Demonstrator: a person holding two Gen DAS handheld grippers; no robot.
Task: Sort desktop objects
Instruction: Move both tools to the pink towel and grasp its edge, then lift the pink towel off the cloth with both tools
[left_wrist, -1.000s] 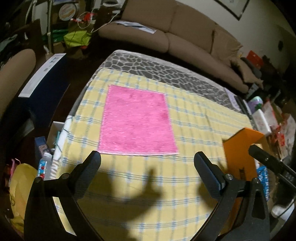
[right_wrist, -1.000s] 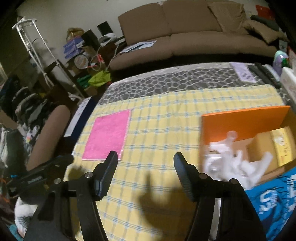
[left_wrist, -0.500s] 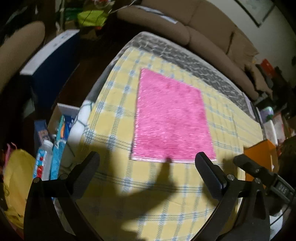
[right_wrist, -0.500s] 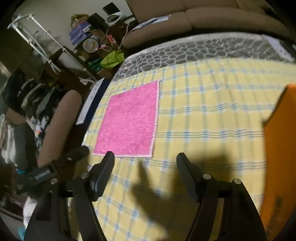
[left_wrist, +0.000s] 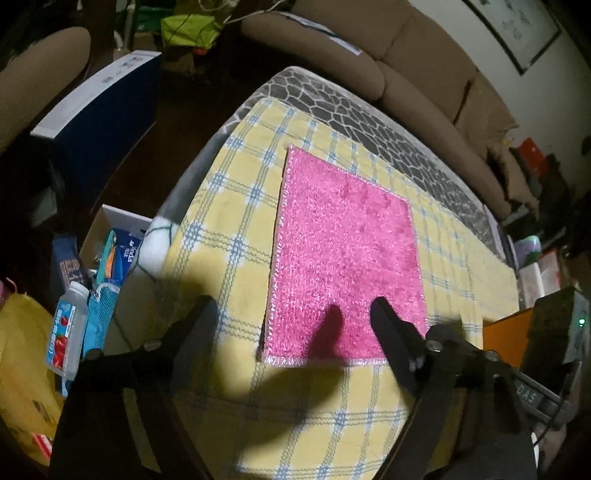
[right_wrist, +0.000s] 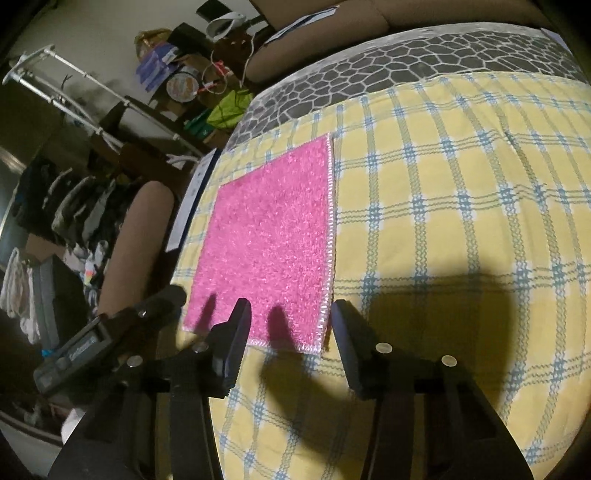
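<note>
A pink fuzzy cloth (left_wrist: 347, 251) lies flat on the yellow checked tablecloth (left_wrist: 229, 236); it also shows in the right wrist view (right_wrist: 269, 240). My left gripper (left_wrist: 291, 314) is open and empty, just above the cloth's near left corner. My right gripper (right_wrist: 290, 314) is open and empty, over the cloth's near right corner. The left gripper's body (right_wrist: 107, 339) shows at the left of the right wrist view. The right gripper's body (left_wrist: 532, 391) shows at the lower right of the left wrist view.
An orange box (left_wrist: 506, 339) stands at the table's right, partly hidden. A brown sofa (left_wrist: 417, 99) lies beyond the table. Left of the table are a blue box (left_wrist: 99, 107), a bottle (left_wrist: 66, 328) and bags on the floor. A chair (right_wrist: 136, 243) stands by the left edge.
Both grippers have swung left and down toward the pink cloth's near edge. The orange box has left the right wrist view. Both stayed open.
</note>
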